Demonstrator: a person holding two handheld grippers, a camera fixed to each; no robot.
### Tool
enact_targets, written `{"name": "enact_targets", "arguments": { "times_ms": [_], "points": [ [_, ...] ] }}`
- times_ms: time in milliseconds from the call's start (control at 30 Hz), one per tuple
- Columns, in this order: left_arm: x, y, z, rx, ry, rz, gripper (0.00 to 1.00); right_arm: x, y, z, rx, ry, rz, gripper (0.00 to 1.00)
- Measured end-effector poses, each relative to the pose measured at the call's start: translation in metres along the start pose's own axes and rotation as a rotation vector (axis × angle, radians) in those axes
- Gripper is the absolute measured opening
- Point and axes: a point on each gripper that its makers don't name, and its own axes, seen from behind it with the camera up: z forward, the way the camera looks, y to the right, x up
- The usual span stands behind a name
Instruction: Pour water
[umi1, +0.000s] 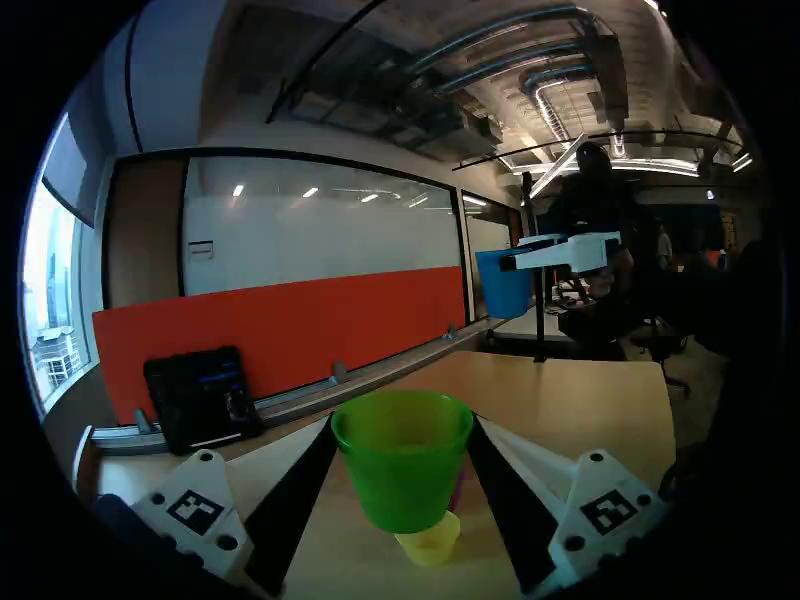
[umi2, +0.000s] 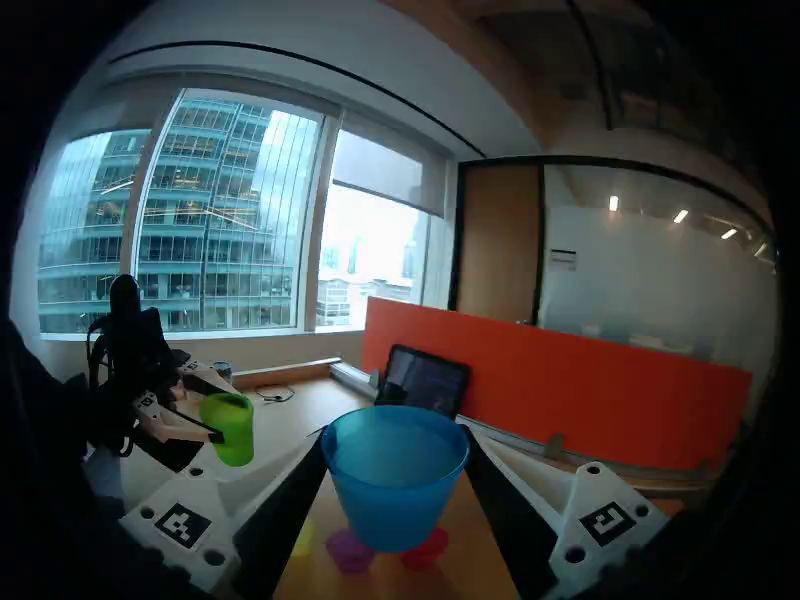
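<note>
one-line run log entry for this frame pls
phase: pre-pour | left tongs: shut on green cup, upright, off table | right tongs: shut on blue cup, upright | small yellow cup: below green cup

A tablet (umi1: 200, 398) stands on the table (umi1: 580, 400) before the partition (umi1: 300, 325), behind and left of the cup (umi1: 403, 470) held in the left gripper (umi1: 403, 435). A small cup (umi1: 430, 545) sits under it. Farther right, the right gripper (umi2: 395, 440) holds a second cup (umi2: 393, 495).

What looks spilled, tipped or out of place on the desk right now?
Nothing stands out. The left claw holds the green cup upright and the right claw holds the blue cup upright, both raised above the table, which shows no puddle or drips.
</note>
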Motion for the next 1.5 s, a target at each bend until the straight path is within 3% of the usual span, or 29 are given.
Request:
{"name": "enact_targets", "arguments": {
  "times_ms": [400, 1300, 1500],
  "points": [
    [-0.005, -0.01, -0.008, 0.028, -0.023, 0.01, 0.88, -0.011, 0.004, -0.005, -0.006, -0.014, 0.003, 0.93],
    [-0.053, -0.02, -0.012, 0.041, -0.178, 0.031, 0.88, -0.091, 0.006, -0.004, 0.035, -0.173, 0.007, 0.94],
    [-0.065, -0.025, -0.013, 0.048, -0.208, 0.015, 0.88, -0.106, 0.006, -0.003, 0.044, -0.201, 0.013, 0.94]
  ]
}}
